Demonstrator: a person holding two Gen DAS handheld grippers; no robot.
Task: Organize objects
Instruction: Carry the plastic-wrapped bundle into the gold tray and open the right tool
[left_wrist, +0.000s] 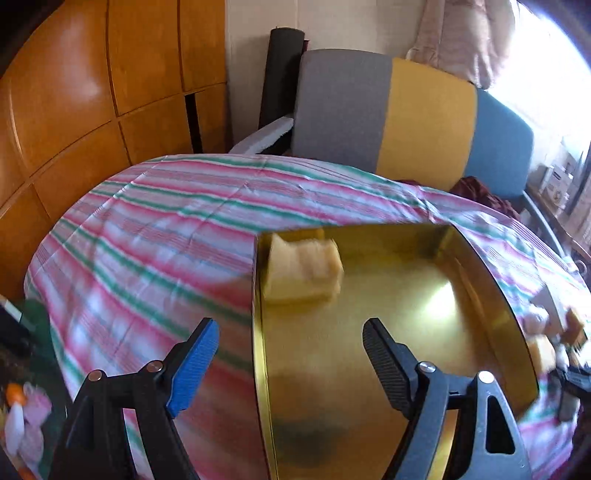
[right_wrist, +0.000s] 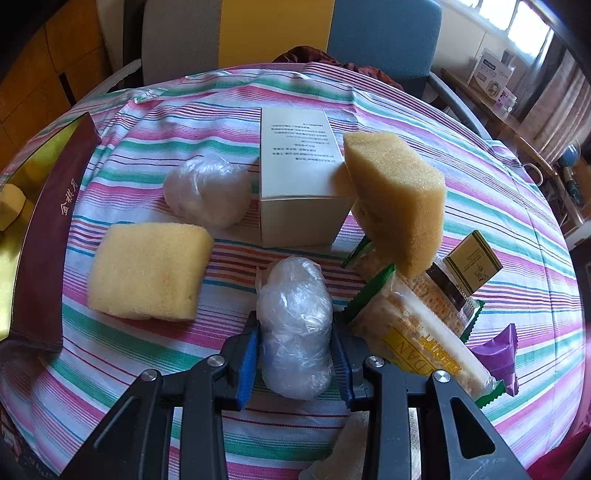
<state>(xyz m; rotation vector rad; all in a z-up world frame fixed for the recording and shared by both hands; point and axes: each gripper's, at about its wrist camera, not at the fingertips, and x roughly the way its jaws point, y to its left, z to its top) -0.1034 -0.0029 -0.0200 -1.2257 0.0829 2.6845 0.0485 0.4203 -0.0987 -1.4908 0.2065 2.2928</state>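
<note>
Left gripper (left_wrist: 288, 343): black moulded arms with triangular cut-outs, round silver pivot pins, one finger faced with a ribbed blue pad, the other ribbed black; right gripper (right_wrist: 295, 354): matching black arms, silver pins, ribbed blue pads (right_wrist: 246, 363) on both fingers.

I am working in a home living room: a round table (right_wrist: 480, 155) under striped cloth; behind it a cushioned bench (left_wrist: 424, 122), wooden cabinets (left_wrist: 92, 92) and curtains (left_wrist: 469, 37).
</note>
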